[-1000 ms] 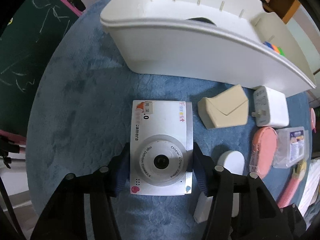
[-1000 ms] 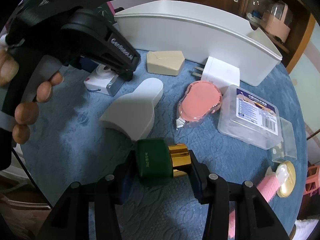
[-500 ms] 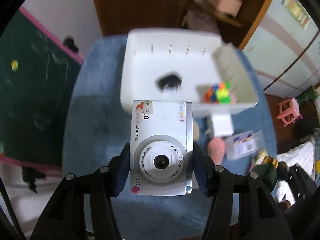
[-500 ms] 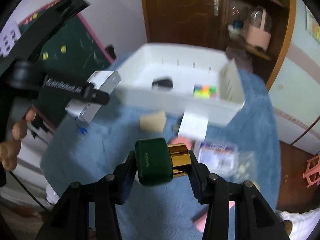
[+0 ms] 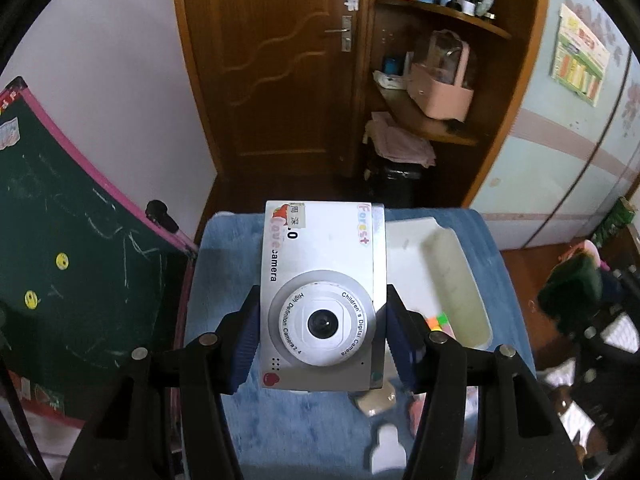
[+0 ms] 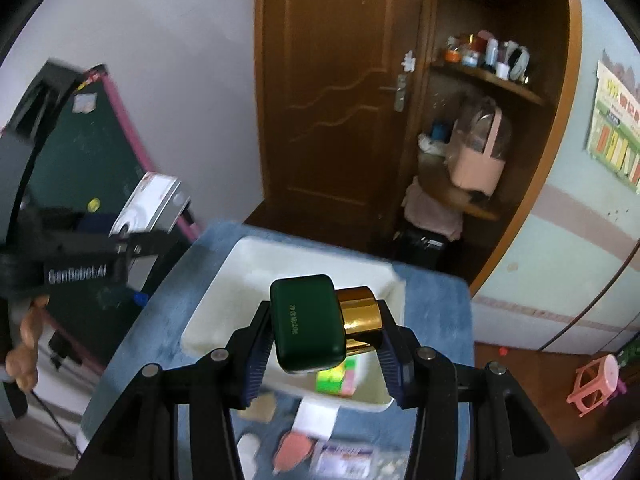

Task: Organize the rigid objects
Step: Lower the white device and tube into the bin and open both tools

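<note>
My left gripper (image 5: 320, 338) is shut on a white children's camera (image 5: 320, 280) and holds it high above the blue table (image 5: 224, 280). My right gripper (image 6: 320, 352) is shut on a dark green bottle with a gold cap (image 6: 308, 320), also raised. The white bin (image 6: 224, 300) lies below both; it also shows in the left wrist view (image 5: 456, 272). A multicoloured cube (image 6: 336, 378) sits inside it, partly hidden by the bottle. The left gripper with the camera (image 6: 148, 204) shows at the left of the right wrist view.
On the table in front of the bin lie a beige box (image 5: 376, 400), a white charger (image 6: 316, 420), a pink round case (image 6: 292, 452) and a clear plastic box (image 6: 348, 460). A green chalkboard (image 5: 60, 260) stands left. A wooden door (image 5: 280, 60) and shelves (image 5: 432, 80) are behind.
Both grippers have lifted their objects off the table and risen high. The views now look down on the bin from above and take in the room.
</note>
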The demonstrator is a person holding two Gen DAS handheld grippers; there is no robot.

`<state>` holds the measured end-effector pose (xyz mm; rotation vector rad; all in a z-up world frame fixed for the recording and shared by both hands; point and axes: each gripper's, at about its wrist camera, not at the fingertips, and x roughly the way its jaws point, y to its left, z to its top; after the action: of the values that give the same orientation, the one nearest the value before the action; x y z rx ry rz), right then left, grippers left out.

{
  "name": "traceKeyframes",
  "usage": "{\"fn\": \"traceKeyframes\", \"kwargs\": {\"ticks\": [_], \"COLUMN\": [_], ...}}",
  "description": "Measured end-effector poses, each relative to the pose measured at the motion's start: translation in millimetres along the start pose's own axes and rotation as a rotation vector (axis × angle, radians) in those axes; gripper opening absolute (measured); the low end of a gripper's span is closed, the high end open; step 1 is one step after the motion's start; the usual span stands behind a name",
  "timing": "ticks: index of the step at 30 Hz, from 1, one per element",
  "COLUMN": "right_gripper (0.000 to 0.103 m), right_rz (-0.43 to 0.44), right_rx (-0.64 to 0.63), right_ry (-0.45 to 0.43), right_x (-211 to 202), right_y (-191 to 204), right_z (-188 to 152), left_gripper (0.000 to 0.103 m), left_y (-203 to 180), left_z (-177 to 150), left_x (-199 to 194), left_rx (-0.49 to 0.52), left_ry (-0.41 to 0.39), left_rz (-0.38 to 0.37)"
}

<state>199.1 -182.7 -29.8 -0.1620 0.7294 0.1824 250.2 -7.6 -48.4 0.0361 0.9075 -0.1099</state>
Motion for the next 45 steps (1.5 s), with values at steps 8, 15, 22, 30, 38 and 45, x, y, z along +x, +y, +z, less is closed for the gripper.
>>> {"fn": "traceKeyframes", "kwargs": {"ticks": [8,15,22,30,38,45], "right_gripper": [0.049,0.049,0.049,0.049,0.072,0.072], "right_rz": [-0.021,-0.029,-0.010,0.033,0.056,0.040], "right_rx": [0.054,0.077,0.047,-0.033,-0.055,-0.059], "right_ry": [0.095,0.266,0.404,0.470,0.416,0.329], "right_x": [77,172,241,272,252,206], "right_y": [-16,-18,1,13,12,9], "right_z": [22,-22,-70,-84,-85,-76], "left_gripper": [0.060,0.060,0.060,0.061,0.083,0.083], "left_y": [8,4,-11,-16,-14,-16], "left_z": [8,-17,-36,-43,-33,-23], "left_x": [91,184,233,252,225,177], "left_rx": [-0.046,-0.047,0.023,0.076,0.046,0.050], "left_ry": [0.084,0.208,0.277,0.311,0.257,0.181], "left_rz": [-0.018,0.033,0.073,0.112,0.046,0.036]}}
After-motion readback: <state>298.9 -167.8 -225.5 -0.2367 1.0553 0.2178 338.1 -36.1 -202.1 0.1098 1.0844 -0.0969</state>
